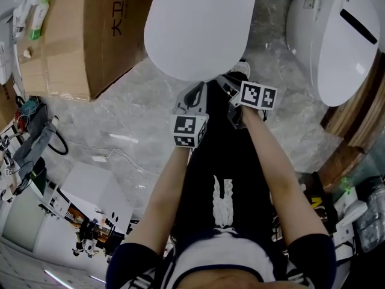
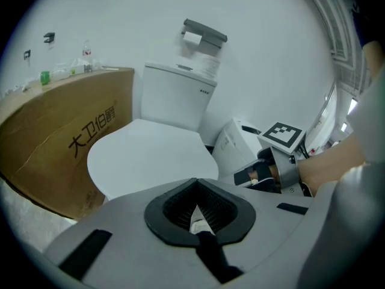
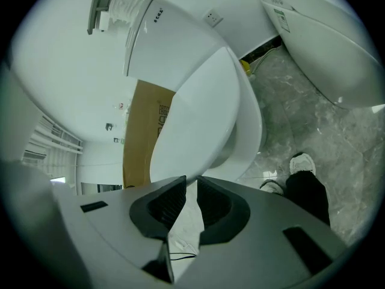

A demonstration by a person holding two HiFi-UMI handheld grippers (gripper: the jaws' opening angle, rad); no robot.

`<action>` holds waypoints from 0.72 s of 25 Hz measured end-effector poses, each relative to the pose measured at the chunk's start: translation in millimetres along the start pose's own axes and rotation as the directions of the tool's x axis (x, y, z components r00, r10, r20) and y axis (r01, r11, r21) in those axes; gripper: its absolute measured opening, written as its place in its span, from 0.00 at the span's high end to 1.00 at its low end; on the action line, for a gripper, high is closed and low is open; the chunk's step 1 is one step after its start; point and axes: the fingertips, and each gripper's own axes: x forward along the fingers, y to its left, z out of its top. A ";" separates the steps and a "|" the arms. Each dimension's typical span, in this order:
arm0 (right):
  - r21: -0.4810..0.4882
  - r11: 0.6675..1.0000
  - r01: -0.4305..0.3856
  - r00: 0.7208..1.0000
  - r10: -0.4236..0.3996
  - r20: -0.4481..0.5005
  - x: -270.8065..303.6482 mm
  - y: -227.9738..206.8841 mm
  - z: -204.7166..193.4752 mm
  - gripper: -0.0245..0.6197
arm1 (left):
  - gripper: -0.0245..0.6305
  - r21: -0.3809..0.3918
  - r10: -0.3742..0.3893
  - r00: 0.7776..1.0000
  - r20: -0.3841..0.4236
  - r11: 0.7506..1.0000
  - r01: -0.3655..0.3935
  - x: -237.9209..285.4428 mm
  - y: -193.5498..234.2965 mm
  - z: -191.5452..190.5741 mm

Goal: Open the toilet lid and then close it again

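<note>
The white toilet lid (image 1: 198, 29) lies down flat on the bowl, with its rounded front edge toward me. In the left gripper view the lid (image 2: 144, 155) spreads out ahead, below the tank (image 2: 174, 95). My left gripper (image 1: 194, 92) hovers just short of the front edge, and its jaws (image 2: 195, 182) meet at the tips with nothing held. My right gripper (image 1: 225, 82) sits beside it at the front right of the lid (image 3: 198, 113). A narrow gap shows between its jaws (image 3: 192, 182), and they hold nothing. It also shows in the left gripper view as the right gripper (image 2: 271, 167).
A large cardboard box (image 1: 90, 35) stands left of the toilet. A second white toilet (image 1: 337, 35) lies to the right, with wooden boards (image 1: 355, 125) beyond it. Cables and equipment (image 1: 36, 131) crowd the floor at left. My shoe (image 3: 301, 161) stands on the marble floor.
</note>
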 end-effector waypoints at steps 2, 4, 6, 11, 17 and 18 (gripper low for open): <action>0.002 1.000 0.015 1.000 -0.015 -0.017 4.0 -6.3 -3.0 0.88 | 0.95 -0.001 -0.004 1.000 0.000 1.000 0.004 2.5 -0.5 -0.7; 0.004 1.000 0.031 0.999 -0.031 -0.031 8.7 -13.0 -4.6 0.88 | 0.95 -0.001 -0.008 1.000 0.002 1.000 0.008 6.4 0.3 -1.0; 0.010 0.999 0.047 0.998 -0.046 -0.039 14.1 -19.9 -6.1 0.88 | 0.95 0.002 -0.010 1.000 0.001 1.000 0.010 9.6 2.2 -1.7; 0.014 0.996 0.093 0.995 -0.093 -0.043 27.4 -35.4 -12.5 0.89 | 0.95 0.009 -0.011 1.000 -0.010 1.000 0.011 11.9 8.8 -6.0; 0.016 0.991 0.133 0.989 -0.132 -0.060 39.1 -52.8 -15.9 0.89 | 0.95 0.024 -0.014 1.000 -0.026 1.000 0.015 16.4 12.9 -9.2; 0.017 0.990 0.140 0.988 -0.138 -0.063 41.4 -55.7 -16.2 0.89 | 0.95 0.024 -0.014 1.000 -0.027 1.000 0.015 17.4 13.8 -9.5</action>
